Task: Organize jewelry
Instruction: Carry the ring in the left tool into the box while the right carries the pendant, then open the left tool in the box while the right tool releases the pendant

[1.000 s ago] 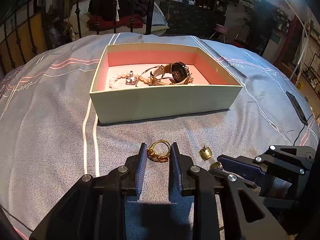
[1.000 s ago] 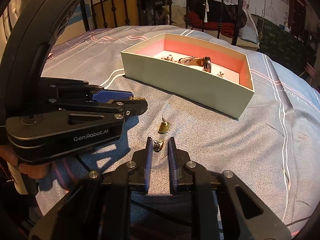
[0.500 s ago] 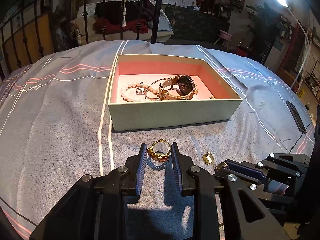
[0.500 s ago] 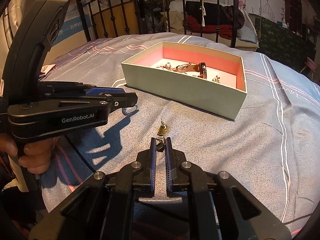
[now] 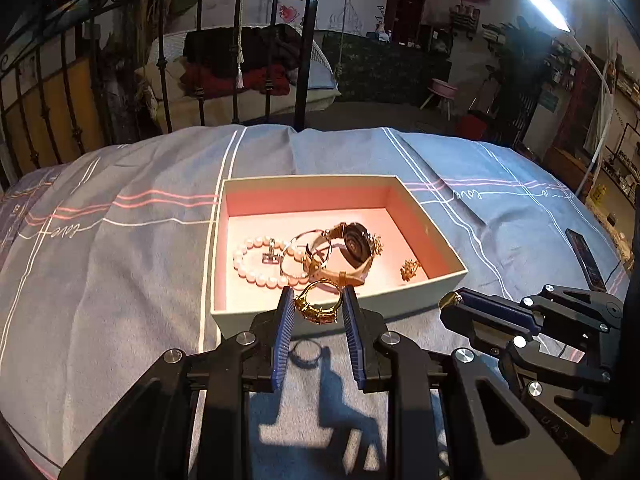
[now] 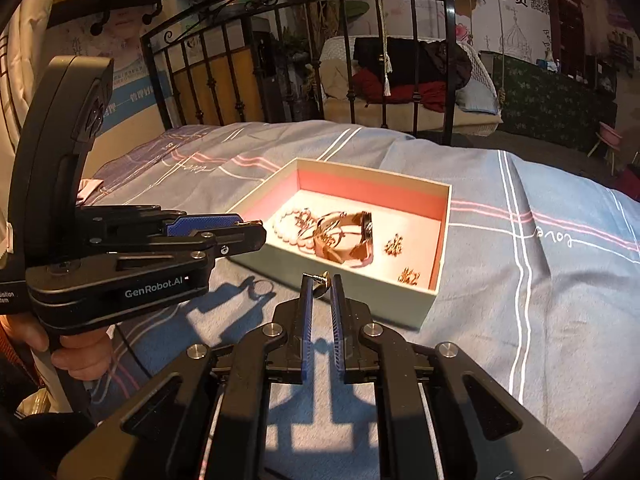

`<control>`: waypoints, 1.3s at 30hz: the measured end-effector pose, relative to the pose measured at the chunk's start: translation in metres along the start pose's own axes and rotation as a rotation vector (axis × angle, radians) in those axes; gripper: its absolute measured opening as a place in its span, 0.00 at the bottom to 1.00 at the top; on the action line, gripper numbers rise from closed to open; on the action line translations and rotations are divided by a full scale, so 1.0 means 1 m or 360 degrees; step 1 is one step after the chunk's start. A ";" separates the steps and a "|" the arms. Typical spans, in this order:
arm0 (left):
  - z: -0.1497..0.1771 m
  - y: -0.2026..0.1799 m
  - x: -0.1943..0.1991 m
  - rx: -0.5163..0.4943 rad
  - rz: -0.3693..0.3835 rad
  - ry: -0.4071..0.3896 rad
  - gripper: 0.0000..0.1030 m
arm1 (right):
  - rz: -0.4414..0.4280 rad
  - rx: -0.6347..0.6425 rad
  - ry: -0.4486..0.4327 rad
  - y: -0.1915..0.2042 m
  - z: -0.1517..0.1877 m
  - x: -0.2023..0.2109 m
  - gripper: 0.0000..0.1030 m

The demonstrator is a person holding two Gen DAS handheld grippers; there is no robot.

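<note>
Box (image 5: 424, 286) is the landmark here: pale green outside, pink inside, lying open on the striped bedspread (image 5: 120, 248). Inside it lie a pearl bracelet (image 5: 250, 264), a watch (image 5: 356, 240) tangled with a bangle, and small gold pieces near its right wall.

The left gripper (image 5: 318, 308) pinches a gold ring (image 5: 316, 306) between its blue pads, jaws pressed on the band from both sides, and holds it in the air just in front of the box's near wall; the ring's shadow falls on the cloth below. The right gripper (image 6: 320, 284) has its jaws nearly pressed together on a small gold earring (image 6: 320, 286), also lifted clear of the cloth, just before the box's near wall.

The step in hand looks like carrying both pieces over the rim and setting them down inside. To do it well, I would keep both grips firm until the fingertips are past the near wall, since each piece is held only at the pad tips and could slip out onto the cloth. Lift high enough that the fingers do not knock the wall and shove the box. Aim for bare floor: the ring at the near left corner of the box, the earring beside the other small gold pieces. Lower close to the floor before letting go, so nothing bounces. Keep the two grippers apart while they cross.
</note>
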State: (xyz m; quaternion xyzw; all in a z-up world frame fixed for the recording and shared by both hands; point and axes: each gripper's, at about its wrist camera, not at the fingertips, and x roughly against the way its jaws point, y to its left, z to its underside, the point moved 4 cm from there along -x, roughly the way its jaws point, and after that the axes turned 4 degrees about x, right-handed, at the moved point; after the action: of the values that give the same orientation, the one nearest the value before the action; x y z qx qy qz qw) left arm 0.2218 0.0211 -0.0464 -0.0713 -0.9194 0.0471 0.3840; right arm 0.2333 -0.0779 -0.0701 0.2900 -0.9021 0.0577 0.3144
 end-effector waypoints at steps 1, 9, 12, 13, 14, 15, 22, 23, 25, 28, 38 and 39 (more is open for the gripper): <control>-0.007 0.000 -0.001 0.0000 -0.0008 -0.0017 0.23 | 0.0010 -0.0005 -0.0016 -0.004 -0.006 -0.002 0.10; -0.047 0.000 -0.011 0.0024 -0.0044 -0.0063 0.23 | 0.0076 -0.0071 -0.0099 -0.028 -0.039 -0.016 0.10; -0.054 0.000 -0.018 0.0037 -0.0061 -0.0056 0.23 | 0.0111 -0.0073 -0.0122 -0.032 -0.045 -0.022 0.10; -0.054 -0.001 -0.022 0.0042 -0.0063 -0.0041 0.23 | 0.0124 -0.0071 -0.0123 -0.033 -0.047 -0.025 0.10; -0.055 -0.001 -0.027 0.0052 -0.0069 -0.0027 0.23 | 0.0134 -0.0074 -0.0118 -0.035 -0.049 -0.028 0.10; -0.055 0.000 -0.030 0.0058 -0.0071 -0.0018 0.23 | 0.0141 -0.0080 -0.0117 -0.036 -0.049 -0.031 0.10; -0.050 0.003 -0.052 0.0059 -0.0090 0.0071 0.23 | 0.0157 -0.0087 -0.0030 -0.041 -0.044 -0.051 0.10; -0.049 0.004 -0.055 0.0065 -0.0091 0.0082 0.23 | 0.0153 -0.0095 -0.0012 -0.043 -0.042 -0.054 0.10; -0.047 0.005 -0.059 0.0075 -0.0091 0.0102 0.23 | 0.0157 -0.0102 0.0021 -0.045 -0.038 -0.059 0.10; -0.044 0.007 -0.063 0.0068 -0.0101 0.0121 0.23 | 0.0148 -0.0118 0.0052 -0.047 -0.034 -0.064 0.10; -0.037 0.011 -0.077 0.0083 -0.0122 0.0207 0.24 | 0.0136 -0.0094 0.0136 -0.044 -0.028 -0.075 0.10; -0.037 0.011 -0.077 0.0090 -0.0118 0.0213 0.24 | 0.0123 -0.0096 0.0153 -0.044 -0.028 -0.076 0.10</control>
State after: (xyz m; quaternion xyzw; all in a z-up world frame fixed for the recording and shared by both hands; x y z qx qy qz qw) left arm 0.3022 0.0204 -0.0761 -0.0294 -0.8920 0.0541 0.4478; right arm 0.3209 -0.0690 -0.0974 0.2422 -0.8978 0.0563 0.3635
